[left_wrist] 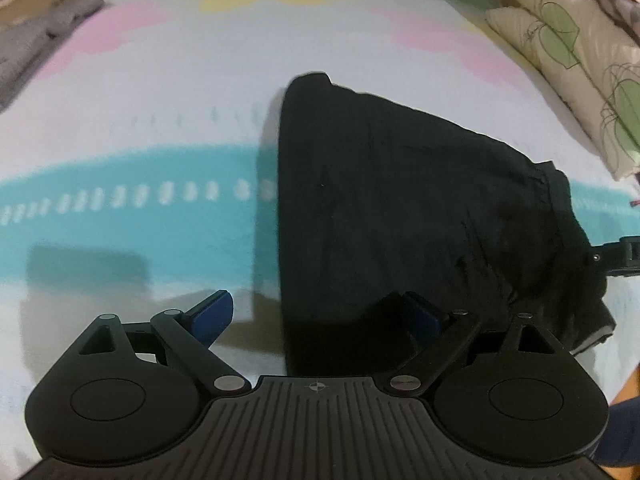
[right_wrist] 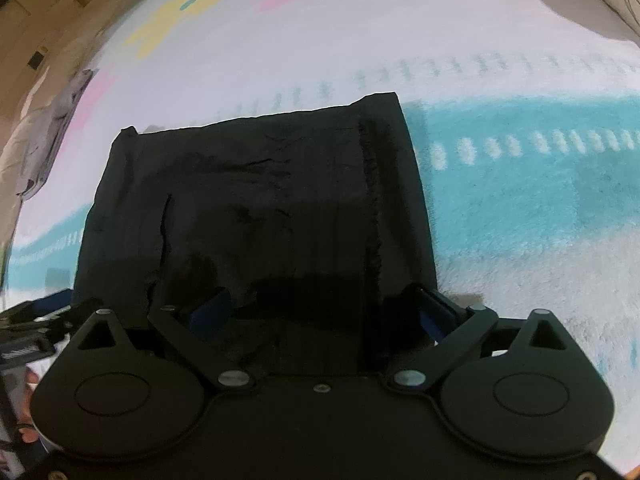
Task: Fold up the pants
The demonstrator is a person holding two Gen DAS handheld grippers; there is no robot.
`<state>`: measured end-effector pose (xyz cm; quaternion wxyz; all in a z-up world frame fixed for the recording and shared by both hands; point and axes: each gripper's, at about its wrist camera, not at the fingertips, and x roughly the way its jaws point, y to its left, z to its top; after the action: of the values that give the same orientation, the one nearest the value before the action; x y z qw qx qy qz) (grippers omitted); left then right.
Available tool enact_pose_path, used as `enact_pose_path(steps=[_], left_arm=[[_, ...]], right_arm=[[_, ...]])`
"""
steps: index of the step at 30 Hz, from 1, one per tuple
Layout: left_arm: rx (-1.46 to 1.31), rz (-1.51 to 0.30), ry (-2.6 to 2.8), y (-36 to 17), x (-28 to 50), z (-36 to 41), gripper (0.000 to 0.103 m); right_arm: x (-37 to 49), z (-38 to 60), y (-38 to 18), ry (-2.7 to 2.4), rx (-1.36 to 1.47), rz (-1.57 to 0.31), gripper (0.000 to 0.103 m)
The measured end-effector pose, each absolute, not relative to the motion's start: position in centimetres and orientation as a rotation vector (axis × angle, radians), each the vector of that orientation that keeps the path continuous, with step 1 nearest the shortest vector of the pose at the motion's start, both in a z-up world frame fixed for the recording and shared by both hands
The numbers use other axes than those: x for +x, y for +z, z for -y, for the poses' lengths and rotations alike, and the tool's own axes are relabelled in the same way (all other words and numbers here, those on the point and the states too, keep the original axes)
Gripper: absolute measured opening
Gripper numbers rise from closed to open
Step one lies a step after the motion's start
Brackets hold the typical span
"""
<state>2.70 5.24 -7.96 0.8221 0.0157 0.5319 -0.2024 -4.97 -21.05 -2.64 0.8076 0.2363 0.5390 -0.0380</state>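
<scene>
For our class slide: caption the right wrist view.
Open right gripper over folded black pants on a blanket.

We cannot make out the far print of the bed cover (left_wrist: 160,92), smeared by blur in both wrist views. The black pants (left_wrist: 400,208) hide the cover beneath them, and their near edge disappears behind the left gripper (left_wrist: 320,316) and the right gripper (right_wrist: 324,312). The pillows (left_wrist: 568,40) and a grey cloth (left_wrist: 44,28) run off the frame's edges.
</scene>
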Motion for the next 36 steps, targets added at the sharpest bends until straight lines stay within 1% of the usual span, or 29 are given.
enact_pose_path(steps=[3, 9, 11, 13, 14, 23, 28, 31, 35, 36], left_arm=[[0.0, -1.128, -0.433, -8.5, 3.4, -5.1, 0.092], [0.036, -1.086, -0.471, -8.9, 4.2, -3.2, 0.093], [0.046, -1.077, -0.481, -9.0, 4.2, -2.8, 0.095], [0.059, -1.075, -0.493, -9.2, 4.3, -2.5, 0.101], [0.063, -1.075, -0.499, -9.2, 4.3, -2.3, 0.102], [-0.016, -1.06, -0.481, -9.1, 4.2, -3.1, 0.101], [0.0, -1.066, -0.494, -9.0, 4.2, -3.0, 0.101], [0.003, -1.076, -0.507, -9.0, 4.5, -3.0, 0.101], [-0.032, -1.09, -0.491, -8.9, 4.9, -3.2, 0.1], [-0.03, -1.088, -0.491, -8.8, 5.0, -3.2, 0.096]], right_arm=[[-5.3, 21.6, -2.7, -0.069, 0.537, -1.138, 0.099], [-5.7, 22.8, -2.8, -0.045, 0.608, -1.107, 0.102], [-5.7, 23.1, -2.9, -0.027, 0.644, -1.091, 0.103], [-5.9, 23.4, -3.0, 0.001, 0.679, -1.069, 0.103], [-5.8, 23.4, -3.1, 0.009, 0.687, -1.061, 0.103], [-5.9, 23.5, -3.0, 0.027, 0.688, -1.031, 0.103], [-5.5, 23.3, -3.0, 0.017, 0.68, -1.05, 0.103], [-5.8, 22.8, -3.0, -0.022, 0.688, -1.028, 0.103], [-5.6, 22.4, -2.9, -0.005, 0.632, -1.045, 0.103], [-5.3, 22.3, -2.8, 0.02, 0.604, -1.065, 0.103]])
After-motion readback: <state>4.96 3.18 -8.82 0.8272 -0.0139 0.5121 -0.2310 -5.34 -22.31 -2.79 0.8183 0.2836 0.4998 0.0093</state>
